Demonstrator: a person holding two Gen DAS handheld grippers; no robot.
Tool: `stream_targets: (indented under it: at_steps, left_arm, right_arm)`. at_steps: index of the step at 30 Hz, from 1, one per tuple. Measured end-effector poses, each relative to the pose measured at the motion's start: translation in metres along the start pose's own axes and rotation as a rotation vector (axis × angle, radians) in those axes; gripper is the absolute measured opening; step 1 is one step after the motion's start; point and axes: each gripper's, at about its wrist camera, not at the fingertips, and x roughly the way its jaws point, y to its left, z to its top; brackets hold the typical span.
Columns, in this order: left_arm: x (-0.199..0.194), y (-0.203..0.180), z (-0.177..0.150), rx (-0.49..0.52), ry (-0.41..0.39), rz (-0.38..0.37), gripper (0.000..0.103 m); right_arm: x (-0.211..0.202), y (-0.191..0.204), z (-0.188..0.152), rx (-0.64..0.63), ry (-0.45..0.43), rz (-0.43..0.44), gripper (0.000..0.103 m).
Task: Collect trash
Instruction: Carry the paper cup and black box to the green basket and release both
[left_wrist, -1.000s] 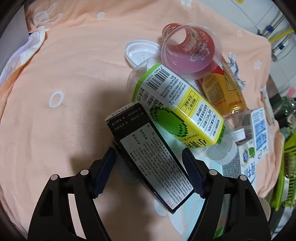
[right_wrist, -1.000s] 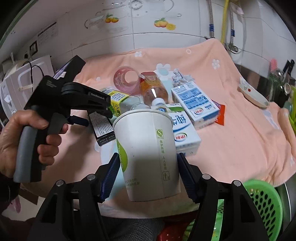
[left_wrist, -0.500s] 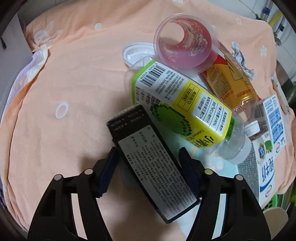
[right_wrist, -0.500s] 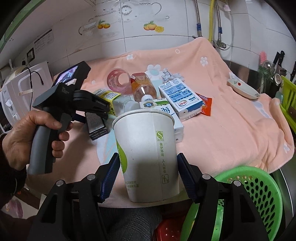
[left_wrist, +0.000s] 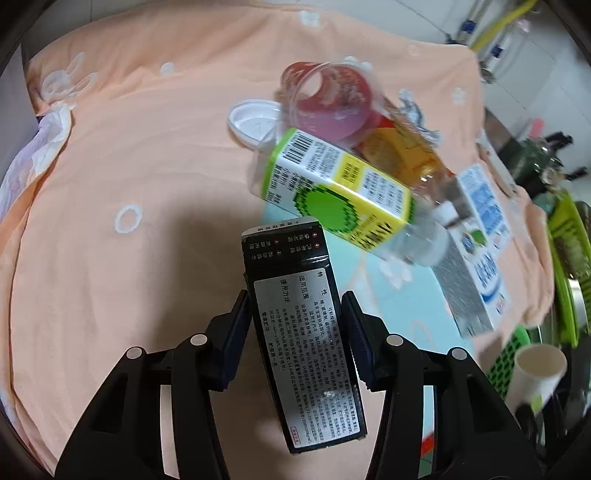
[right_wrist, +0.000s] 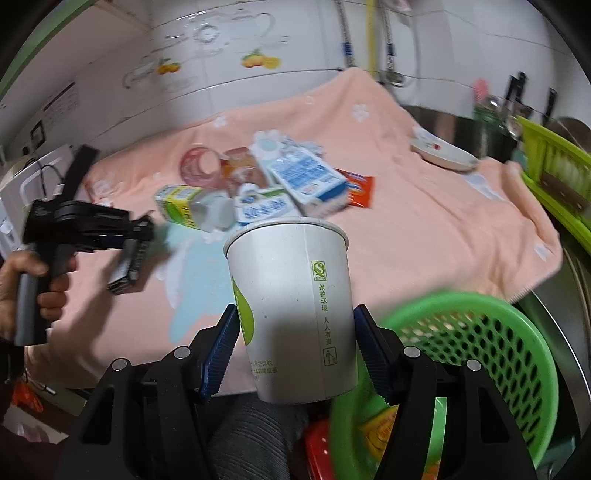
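A: Left wrist view?
B: Left gripper (left_wrist: 295, 325) closing on the black box (left_wrist: 301, 332), pads touching both sides, box off the peach towel (left_wrist: 110, 166). Green-yellow bottle (left_wrist: 343, 199), pink cup (left_wrist: 325, 99) and white lid (left_wrist: 255, 123) piled beyond.

A: Right wrist view?
B: Right gripper (right_wrist: 295, 343) clenched around the white paper cup (right_wrist: 291, 306), upright, beside the green basket (right_wrist: 498, 354), off the towel edge. Person's hand (right_wrist: 40, 291) holds the other gripper with the box at left. Blue-white cartons (right_wrist: 306, 181) on towel.
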Motion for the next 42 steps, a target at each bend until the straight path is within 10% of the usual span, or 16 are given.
stream_targets:
  at_steps: [26, 42]
  left_arm:
    - [-0.023, -0.168, -0.042, 0.367, 0.038, -0.413, 0.049]
    - [0.025, -0.281, -0.101, 0.610, 0.175, -0.465, 0.049]
  right_arm:
    - [-0.008, -0.137, -0.097, 0.328, 0.170, -0.304, 0.062]
    - [-0.045, -0.151, -0.104, 0.366, 0.094, -0.332, 0.075]
